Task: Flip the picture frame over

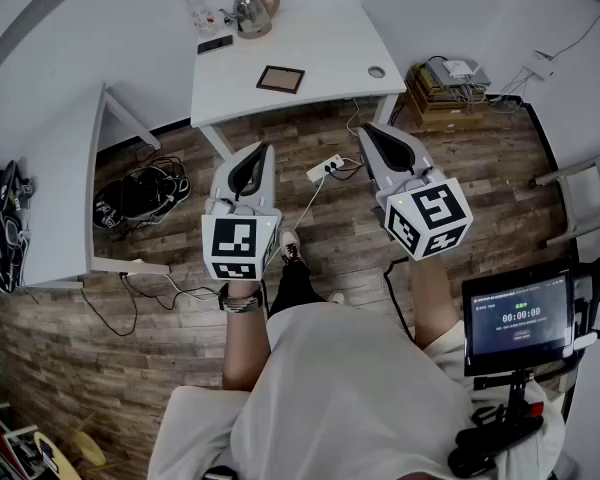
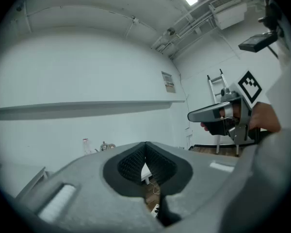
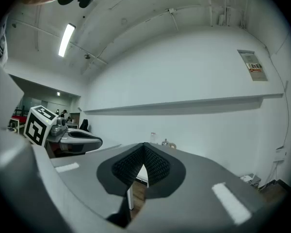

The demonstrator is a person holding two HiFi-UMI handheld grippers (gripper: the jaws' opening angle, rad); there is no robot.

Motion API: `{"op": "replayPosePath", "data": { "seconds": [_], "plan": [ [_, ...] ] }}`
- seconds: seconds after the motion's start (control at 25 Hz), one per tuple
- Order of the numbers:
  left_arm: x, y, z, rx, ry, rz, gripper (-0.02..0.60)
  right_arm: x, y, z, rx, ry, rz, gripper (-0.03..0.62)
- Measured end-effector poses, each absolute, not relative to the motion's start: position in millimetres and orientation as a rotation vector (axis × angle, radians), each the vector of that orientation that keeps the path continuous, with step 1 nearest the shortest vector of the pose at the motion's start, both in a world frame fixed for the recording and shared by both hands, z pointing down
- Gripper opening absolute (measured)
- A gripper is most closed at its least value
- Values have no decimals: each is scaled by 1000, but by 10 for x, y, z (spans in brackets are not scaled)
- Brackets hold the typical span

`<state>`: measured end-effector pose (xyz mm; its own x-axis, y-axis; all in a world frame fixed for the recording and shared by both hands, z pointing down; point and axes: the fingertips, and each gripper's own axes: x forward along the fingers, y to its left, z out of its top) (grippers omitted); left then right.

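The wooden floor fills most of the room, and on it stands the white table, which I take as my reference. The person stands well apart from the table's near edge and holds one tool in each hand, both raised above the floor in front of the table and pointing toward it.

The left gripper has its two jaws pressed together, with only air between the dark ribbed pads. The left gripper view shows it plainly. The right gripper is the same: jaws closed tip to tip and nothing pinched. Neither one reaches the table.

At the far edge of the table sits a metal kettle, and a dark phone lies just in front of it.

The picture frame lies flat near the middle of the table, a little toward the near edge and apart from the other things. It has a brown border around a darker inside; whether its front or its back faces up, I cannot tell.

I judge the frame to be light and stiff, but flat against the top, so there is no gap for a jaw to enter. The smooth table may let it slide away when pushed. If it has glass, it is fragile — better not to drop it. A sensible hold is on one border edge: tip it up with one gripper, steady the opposite edge with the other, then turn it over.
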<state>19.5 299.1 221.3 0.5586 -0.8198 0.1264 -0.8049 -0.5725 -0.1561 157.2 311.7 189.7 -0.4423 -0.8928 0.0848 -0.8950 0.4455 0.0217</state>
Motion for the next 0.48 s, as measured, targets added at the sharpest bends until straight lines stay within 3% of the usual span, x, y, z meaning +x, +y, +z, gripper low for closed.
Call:
{"op": "replayPosePath", "data": {
  "seconds": [0.48],
  "plan": [
    [15,2111,2370,-2700,1453,-303,3,1389,2195,2048,1562,-2606,89,2]
  ]
}}
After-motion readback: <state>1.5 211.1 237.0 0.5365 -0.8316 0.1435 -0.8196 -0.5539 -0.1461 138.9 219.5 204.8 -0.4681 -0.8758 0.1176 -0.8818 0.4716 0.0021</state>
